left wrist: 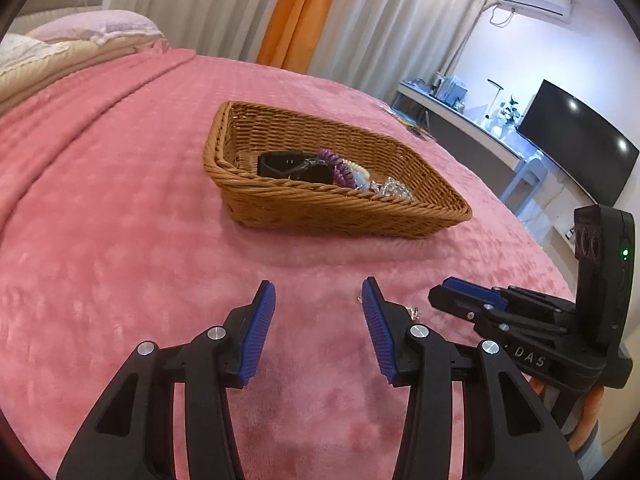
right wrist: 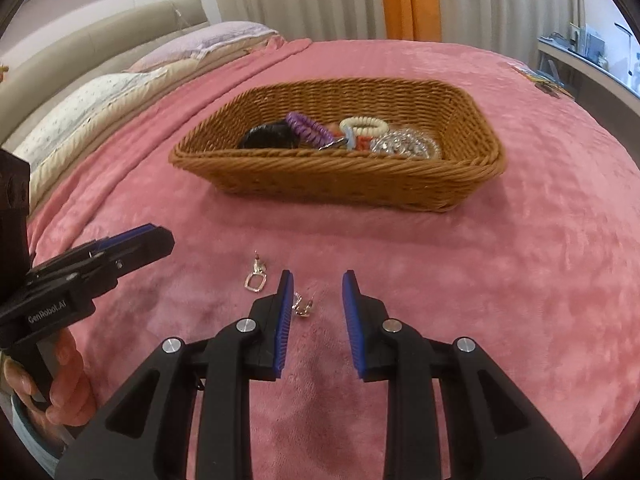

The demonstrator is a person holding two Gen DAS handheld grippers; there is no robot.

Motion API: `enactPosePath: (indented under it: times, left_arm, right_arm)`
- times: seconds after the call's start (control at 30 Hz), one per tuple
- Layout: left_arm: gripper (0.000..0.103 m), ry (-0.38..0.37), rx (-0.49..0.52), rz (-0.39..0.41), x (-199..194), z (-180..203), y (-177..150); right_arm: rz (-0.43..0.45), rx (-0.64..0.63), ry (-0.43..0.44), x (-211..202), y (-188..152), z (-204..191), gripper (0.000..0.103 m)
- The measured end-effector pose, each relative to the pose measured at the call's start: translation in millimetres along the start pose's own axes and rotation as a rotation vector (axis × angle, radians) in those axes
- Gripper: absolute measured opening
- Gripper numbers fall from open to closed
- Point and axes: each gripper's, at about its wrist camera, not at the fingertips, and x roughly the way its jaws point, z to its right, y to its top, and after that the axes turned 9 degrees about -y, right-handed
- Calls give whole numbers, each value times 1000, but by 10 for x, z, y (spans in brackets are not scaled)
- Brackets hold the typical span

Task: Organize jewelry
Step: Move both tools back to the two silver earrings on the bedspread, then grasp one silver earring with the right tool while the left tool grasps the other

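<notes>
poised with spread jaws, right gripper (right wrist: 316, 280) and left gripper (left wrist: 318, 292) empty, over two earrings (right wrist: 302, 306) near the basket (right wrist: 400, 188), next needing a careful pinch.

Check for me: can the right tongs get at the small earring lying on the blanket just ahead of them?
Probably yes. The right tongs stand open and empty, with the small earring lying between their pads on the pink blanket, close to the left pad. Nothing covers it; the left tongs are off to the side.
</notes>
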Motion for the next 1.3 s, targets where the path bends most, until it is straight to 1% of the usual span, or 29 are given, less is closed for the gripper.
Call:
enactPosePath:
  times: [0.2,0.3,0.47,0.5,0.57,0.6,0.63,0.73,0.8,0.83,0.87,0.93,1.03,1.13,1.2,1.23,1.3]
  left_arm:
    - [43,23,23,-18,52,62,-81]
    - [43,26,34,-15,52,87,-92]
    - [43,14,12,-18,54,57,-83]
    - [43,12,6,-19,53,51,-81]
    - [43,9,-2,-22,64,29,-71]
    - [43,8,-5,-23,69,26,-69]
    - [43,8,-6,-24,70,26,-67]
    - [43,13,5,-28,81,51,-71]
    - [43,17,14,-39,104,75,-74]
    - [43,19,15,-50,123,79,-75]
    - [43,20,12,-67,151,77,-74]
    - [43,13,-12,-121,239,49,-67]
    - [42,12,-4,-152,280,81,-64]
    - [42,25,44,-190,332,215,-64]
    - [42,52,87,-227,417,340,-70]
    - [42,64,103,-242,467,392,-66]
    - [42,97,128,-264,599,477,-53]
  right_arm:
    - [-22,-39,16,62,-34,-65,23]
    - [-24,-65,6,86,-42,-119,23]
    - [-18,-98,-6,94,-64,-188,23]
    - [-21,-104,-7,102,-65,-201,24]
    - [-29,-116,-10,124,-73,-225,34]
    - [-30,-121,-15,129,-79,-235,43]
    - [-30,-129,-28,139,-82,-254,45]
    - [-36,-148,-75,186,-85,-295,45]
    - [-50,-155,-78,229,-90,-306,41]
    - [-51,-156,-77,237,-87,-311,36]
    - [-50,-160,-70,239,-84,-316,34]
    - [-51,-167,-70,246,-85,-329,24]
    - [-57,-157,-74,261,-83,-312,16]
    - [-74,-96,-84,280,-51,-168,13]
    - [-95,-30,-53,292,-29,-4,13]
    - [-102,-11,-36,294,-22,53,12]
    - [-104,1,-29,286,-21,112,12]
